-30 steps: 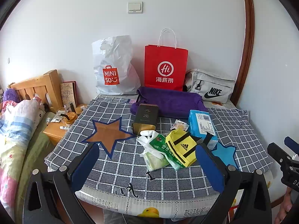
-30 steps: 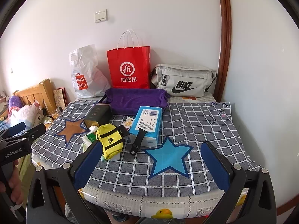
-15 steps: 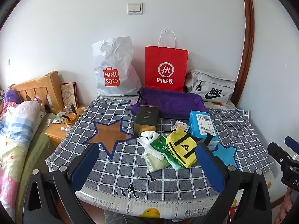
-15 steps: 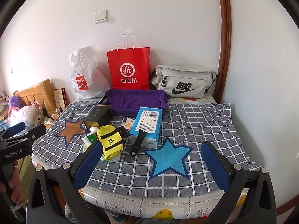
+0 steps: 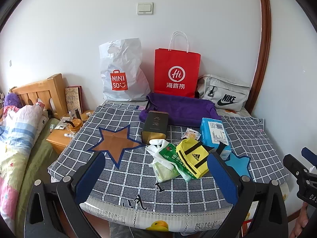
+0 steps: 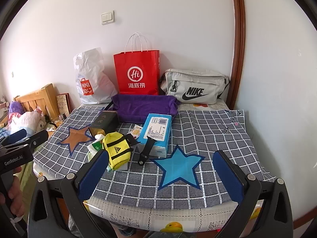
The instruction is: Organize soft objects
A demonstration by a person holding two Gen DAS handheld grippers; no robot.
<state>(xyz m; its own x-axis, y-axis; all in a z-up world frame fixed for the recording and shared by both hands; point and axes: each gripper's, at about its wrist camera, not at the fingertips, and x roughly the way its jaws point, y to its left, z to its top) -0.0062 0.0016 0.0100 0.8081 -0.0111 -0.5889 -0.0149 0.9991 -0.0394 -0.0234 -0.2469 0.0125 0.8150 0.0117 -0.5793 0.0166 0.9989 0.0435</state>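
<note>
We see almost nothing changed from a second ago: both views have only drifted very slightly. Our left hand-held gripper stays spread wide with nothing between its blue pads, hovering at the near edge of the counter. Our right hand-held gripper is likewise apart and empty. The soft pile lies just ahead of the left one: a yellow pouch, white socks and a green packet, unmoved.
</note>
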